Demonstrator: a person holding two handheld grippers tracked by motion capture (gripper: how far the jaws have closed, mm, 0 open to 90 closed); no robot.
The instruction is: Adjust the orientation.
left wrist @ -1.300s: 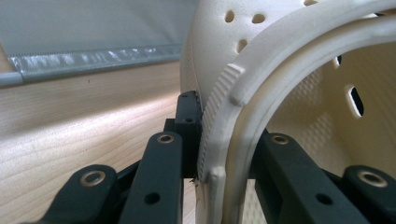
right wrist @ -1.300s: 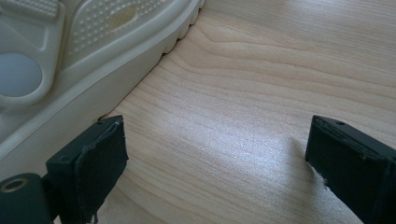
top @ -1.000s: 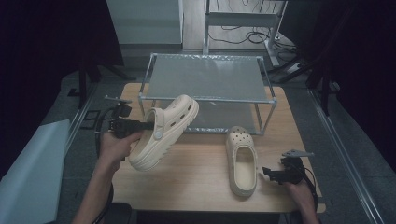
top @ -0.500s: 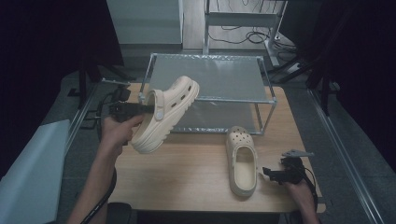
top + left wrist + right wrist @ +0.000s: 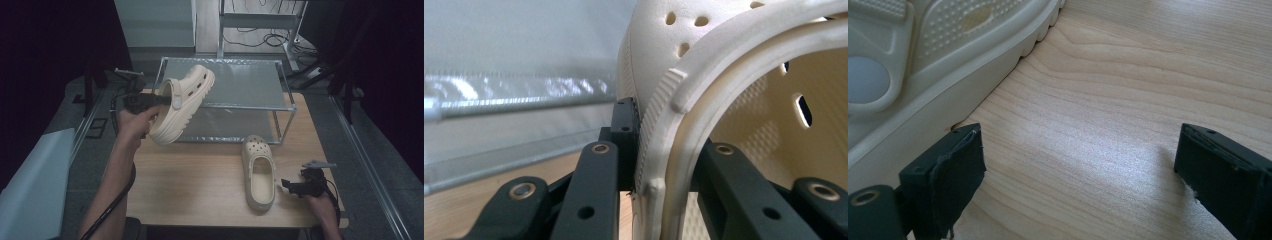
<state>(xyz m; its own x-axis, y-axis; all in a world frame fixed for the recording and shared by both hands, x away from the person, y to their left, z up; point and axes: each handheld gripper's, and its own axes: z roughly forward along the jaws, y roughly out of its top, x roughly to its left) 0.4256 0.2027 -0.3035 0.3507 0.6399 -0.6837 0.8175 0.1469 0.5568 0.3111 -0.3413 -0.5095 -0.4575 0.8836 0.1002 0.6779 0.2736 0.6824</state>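
My left gripper (image 5: 165,100) is shut on the side wall of a cream clog (image 5: 182,102), which hangs tilted in the air at the left front corner of the metal shelf rack (image 5: 280,107). In the left gripper view the black jaws pinch the clog's (image 5: 734,100) ribbed rim. A second cream clog (image 5: 259,172) lies flat on the wooden table (image 5: 195,185), toe toward the rack. My right gripper (image 5: 290,186) rests on the table just right of that clog's heel, jaws open; its view shows the clog's sole edge (image 5: 948,75) beside the left pad (image 5: 955,170) and bare wood between the jaws.
The two-level rack with grey mesh shelves stands at the table's far side. A pale panel (image 5: 30,185) leans at the left below table level. Cables (image 5: 265,37) lie on the floor behind the rack. Dark curtains close both sides.
My left hand has lifted the held clog up and away toward the rack's upper shelf. The right gripper and the clog on the table have stayed put.
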